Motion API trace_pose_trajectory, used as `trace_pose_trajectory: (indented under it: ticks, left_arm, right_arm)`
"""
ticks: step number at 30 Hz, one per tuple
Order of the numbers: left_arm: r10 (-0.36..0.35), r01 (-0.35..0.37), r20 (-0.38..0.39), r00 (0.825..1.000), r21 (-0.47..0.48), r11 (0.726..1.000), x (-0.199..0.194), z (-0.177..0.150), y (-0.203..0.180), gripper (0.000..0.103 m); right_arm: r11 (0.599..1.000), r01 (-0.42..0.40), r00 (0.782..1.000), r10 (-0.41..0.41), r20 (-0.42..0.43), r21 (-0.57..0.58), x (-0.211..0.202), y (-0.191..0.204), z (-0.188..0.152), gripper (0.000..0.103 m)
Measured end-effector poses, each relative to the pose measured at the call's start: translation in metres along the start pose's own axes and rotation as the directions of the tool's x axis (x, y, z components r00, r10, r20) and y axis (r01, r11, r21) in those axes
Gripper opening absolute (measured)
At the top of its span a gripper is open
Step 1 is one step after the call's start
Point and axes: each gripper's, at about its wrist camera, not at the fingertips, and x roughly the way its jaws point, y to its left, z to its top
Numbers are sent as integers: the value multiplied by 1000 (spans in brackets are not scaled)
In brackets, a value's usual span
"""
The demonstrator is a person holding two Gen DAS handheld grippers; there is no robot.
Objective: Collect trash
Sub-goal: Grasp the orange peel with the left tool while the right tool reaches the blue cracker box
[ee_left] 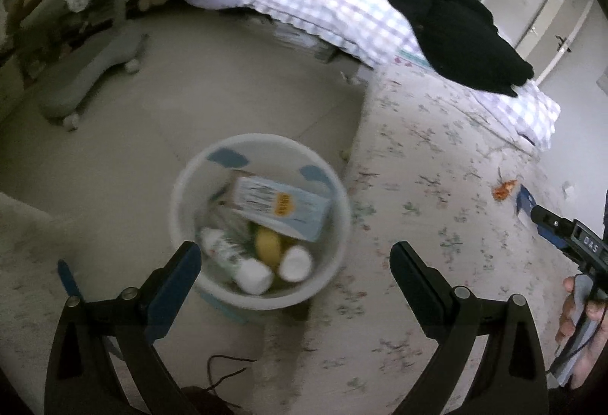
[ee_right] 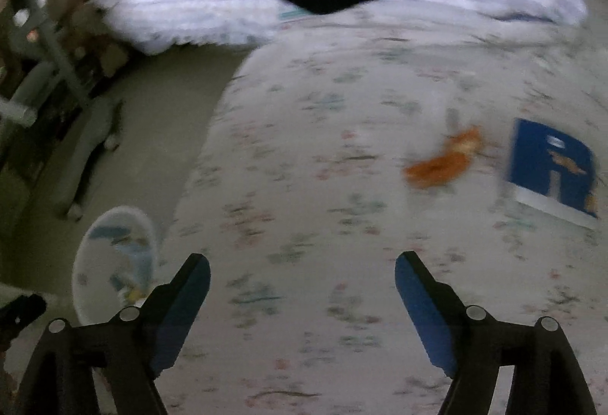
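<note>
Trash on the floral rug, both grippers empty

Left gripper [ee_left: 294, 255] and right gripper [ee_right: 302, 265] gaped wide, grasping nothing; the orange wrapper [ee_right: 442, 158] lay aslant, its long axis rising rightward toward the blue box [ee_right: 553, 168].

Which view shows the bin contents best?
Left wrist. It looks straight down into the bin, so the box, two white-capped bottles and a yellow item are readable. The right wrist view catches the bin only at its lower left, foreshortened and blurred, contents indistinct.
</note>
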Motion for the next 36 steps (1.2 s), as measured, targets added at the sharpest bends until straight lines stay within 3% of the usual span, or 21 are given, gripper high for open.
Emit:
trace_pose_trajectory:
  ticks: [8, 17, 27, 36]
  left_arm:
    - [4, -2, -22, 1000, 82, 997, 23, 3, -54, 101]
    - [22, -18, -18, 1000, 175, 984, 50, 7, -107, 101]
    - [0, -12, 47, 999, 245, 969, 72, 16, -151, 101]
    - [-7, -4, 38, 999, 280, 960, 98, 21, -180, 101]
  right_arm:
    - [977, 119, 991, -127, 34, 176, -12, -87, 7, 89]
    - [935, 157, 981, -184, 57, 317, -14, -152, 24, 93]
    - [893, 150, 982, -184, 38, 424, 12, -175, 35, 98]
    - [891, 249, 966, -257, -31, 380, 48, -164, 41, 100]
